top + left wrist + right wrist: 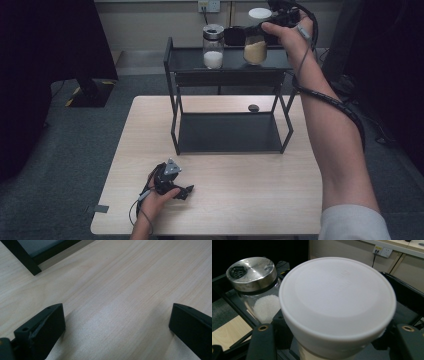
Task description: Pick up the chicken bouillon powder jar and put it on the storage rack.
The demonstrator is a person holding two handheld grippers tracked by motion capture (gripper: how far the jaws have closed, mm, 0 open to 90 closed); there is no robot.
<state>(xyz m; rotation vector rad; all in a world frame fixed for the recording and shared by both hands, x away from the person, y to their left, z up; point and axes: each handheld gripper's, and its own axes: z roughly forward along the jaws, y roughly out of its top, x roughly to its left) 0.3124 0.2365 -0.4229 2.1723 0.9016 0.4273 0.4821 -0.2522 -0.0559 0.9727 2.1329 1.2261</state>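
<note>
Resting near the worktop's [300, 210] front edge, the left gripper [186, 191] lies idle, jaws spread wide over bare wood with nothing between them. Farther back stands the black rack [172, 75] — and up at its top shelf the right gripper [239, 35] is clamped on the white-lidded jar [337, 302] of tan grains, held upright, its base at shelf level. Just to its left sits the steel-capped jar [213, 46] of white powder, close beside. Likely call: straight down to seat it, minding that neighbour.
</note>
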